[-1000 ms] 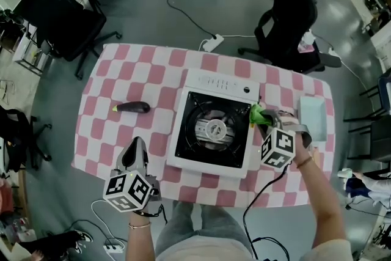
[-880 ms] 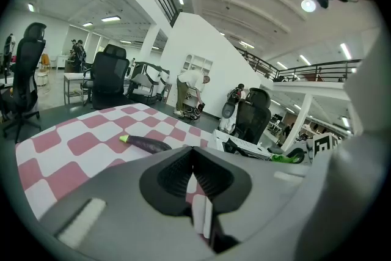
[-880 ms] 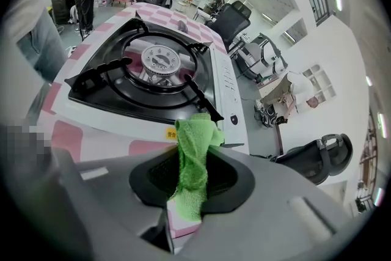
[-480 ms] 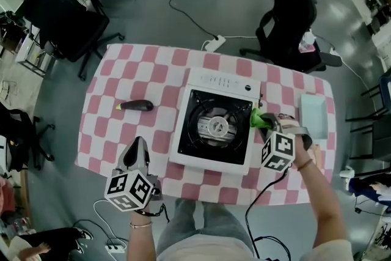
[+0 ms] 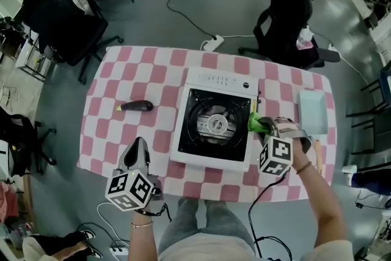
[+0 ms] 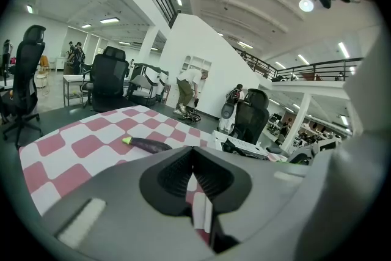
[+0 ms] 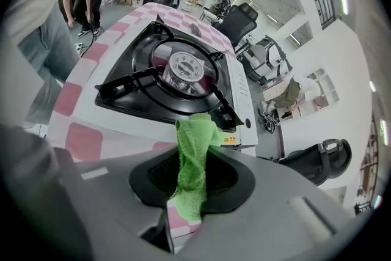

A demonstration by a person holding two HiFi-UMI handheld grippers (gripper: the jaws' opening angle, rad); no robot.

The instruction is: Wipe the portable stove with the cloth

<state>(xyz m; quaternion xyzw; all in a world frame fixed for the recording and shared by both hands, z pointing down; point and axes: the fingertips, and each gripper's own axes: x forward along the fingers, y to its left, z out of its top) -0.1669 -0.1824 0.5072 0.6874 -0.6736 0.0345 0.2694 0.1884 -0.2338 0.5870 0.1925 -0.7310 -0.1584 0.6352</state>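
Wiping looks just begun: your right gripper [image 5: 264, 128] pinches the crumpled green cloth [image 5: 255, 123] at the right edge of the white, black-topped portable stove [image 5: 221, 80], so next drag it left across the top, while your left gripper [image 5: 135, 153] hangs near left, pressed together on nothing.

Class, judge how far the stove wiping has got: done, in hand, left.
Done: the green cloth is clamped in the right gripper. In hand: its tip is at the right edge of the portable stove. Left: seemingly the whole wipe. The left gripper is shut, empty, off the stove.
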